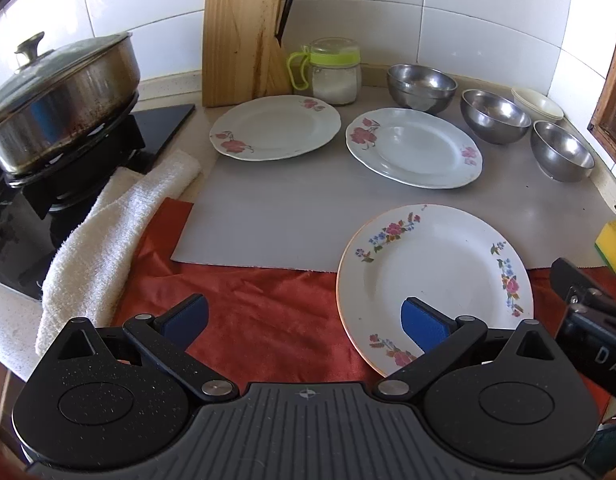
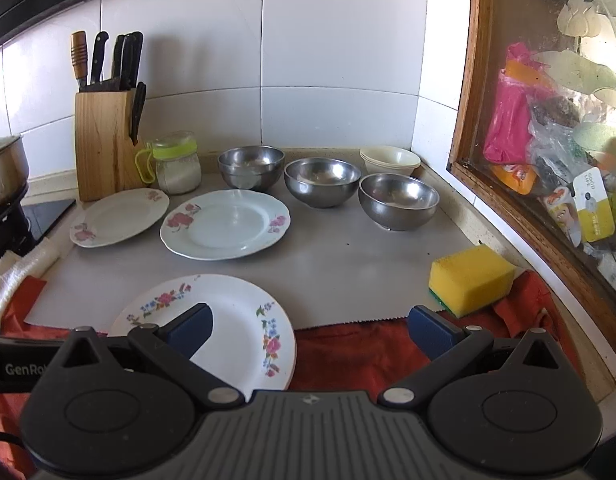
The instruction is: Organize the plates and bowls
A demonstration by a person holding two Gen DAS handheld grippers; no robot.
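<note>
Three floral plates lie on the counter: a near one half on the red cloth, a middle one and a far left one on the grey mat. Three steel bowls stand at the back right, as the right wrist view shows. Stacked cream bowls sit in the corner. My left gripper is open and empty, its right finger over the near plate. My right gripper is open and empty, its left finger over that plate.
A knife block and a jar stand at the back. A lidded pan sits on the stove at left. A white towel lies beside it. A yellow sponge lies at right by a wooden window frame.
</note>
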